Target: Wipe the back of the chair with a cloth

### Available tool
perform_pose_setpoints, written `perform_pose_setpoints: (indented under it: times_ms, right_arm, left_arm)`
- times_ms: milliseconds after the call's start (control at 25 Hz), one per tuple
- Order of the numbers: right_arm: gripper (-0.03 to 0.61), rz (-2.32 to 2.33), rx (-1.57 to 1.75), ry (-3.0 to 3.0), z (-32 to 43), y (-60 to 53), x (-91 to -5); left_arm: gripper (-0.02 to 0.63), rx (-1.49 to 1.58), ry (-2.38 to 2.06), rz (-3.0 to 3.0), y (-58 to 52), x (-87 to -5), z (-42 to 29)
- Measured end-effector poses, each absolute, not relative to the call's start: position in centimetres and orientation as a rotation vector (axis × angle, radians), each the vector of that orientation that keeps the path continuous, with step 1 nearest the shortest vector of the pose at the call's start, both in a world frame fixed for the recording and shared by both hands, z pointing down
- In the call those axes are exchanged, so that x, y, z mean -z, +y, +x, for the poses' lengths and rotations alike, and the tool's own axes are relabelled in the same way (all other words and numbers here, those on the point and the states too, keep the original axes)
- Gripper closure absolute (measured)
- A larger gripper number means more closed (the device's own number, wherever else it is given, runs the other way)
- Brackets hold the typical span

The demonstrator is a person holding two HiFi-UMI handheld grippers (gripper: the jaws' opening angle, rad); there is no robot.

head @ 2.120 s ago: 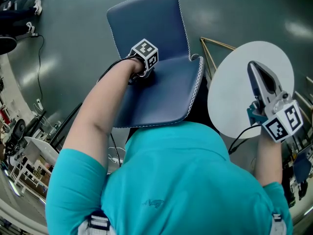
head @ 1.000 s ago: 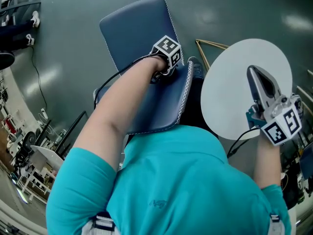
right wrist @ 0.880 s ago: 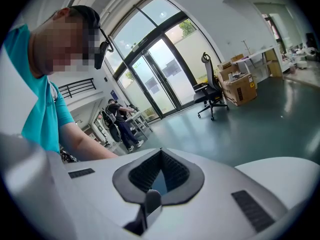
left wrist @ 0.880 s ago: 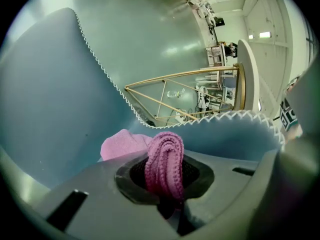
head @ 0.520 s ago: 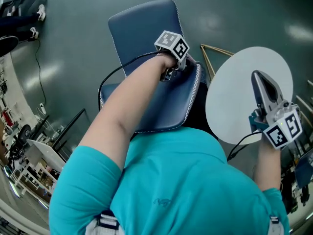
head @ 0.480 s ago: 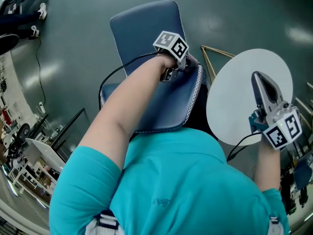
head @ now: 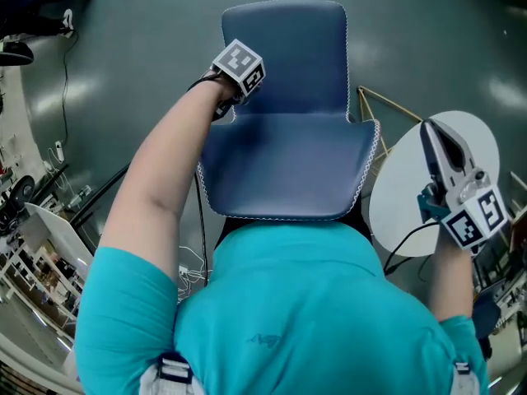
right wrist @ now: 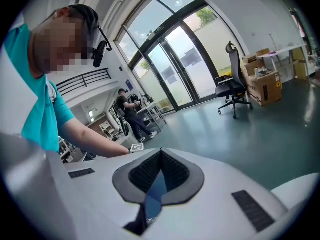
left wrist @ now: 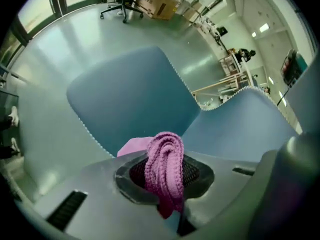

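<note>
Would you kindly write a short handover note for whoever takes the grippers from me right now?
Left gripper: shut on the pink cloth, at the left edge of the chair back, near the seat.
Right gripper: shut and empty, over the round white table.
Done: nothing shows how much is wiped.
Left: wipe across the whole back.

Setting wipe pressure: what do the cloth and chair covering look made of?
The cloth: pink knitted yarn, matte; ribbed stitch rows show. The chair: smooth blue upholstery, probably faux leather; slight sheen, white stitching along the edge.
</note>
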State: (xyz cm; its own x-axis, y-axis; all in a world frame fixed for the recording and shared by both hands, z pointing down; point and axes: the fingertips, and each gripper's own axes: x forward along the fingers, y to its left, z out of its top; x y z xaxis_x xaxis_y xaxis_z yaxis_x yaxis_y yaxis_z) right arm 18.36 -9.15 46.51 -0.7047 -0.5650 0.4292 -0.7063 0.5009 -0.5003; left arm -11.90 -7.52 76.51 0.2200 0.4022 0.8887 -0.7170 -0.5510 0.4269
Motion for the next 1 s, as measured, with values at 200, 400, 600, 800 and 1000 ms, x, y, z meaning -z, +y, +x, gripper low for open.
perform_pose_setpoints:
  times_ms: [200,400,600,800,1000]
  right_arm:
    - [0.588,1.045,-1.01,-2.52,17.6,-9.2,-47.1]
    - [0.588,1.004,-1.007,-2.5,15.5,-9.7,-48.4]
    - [0.588,1.017,-1.027,-2.48,15.7,-9.3,-49.3]
    - [0.588,1.052,-1.041,-2.468,19.1,-8.6,-48.9]
    - [0.588,1.082,-1.062,-2.461,19.1,-8.9,-48.4]
  left_arm:
    - [0.555,-1.752,-0.182,1.456,-0.9,-79.4,-16.1]
    - [0.555,-1.941,0.027,1.312,4.4,-82.5,-19.7]
    - [0.555,-1.964,0.071,1.232,4.9,-83.9,-20.0]
    - [0.555,-1.915,0.019,1.148,5.1,-83.8,-18.8]
    - [0.555,-1.883,-0.012,1.103,4.7,-83.0,-19.7]
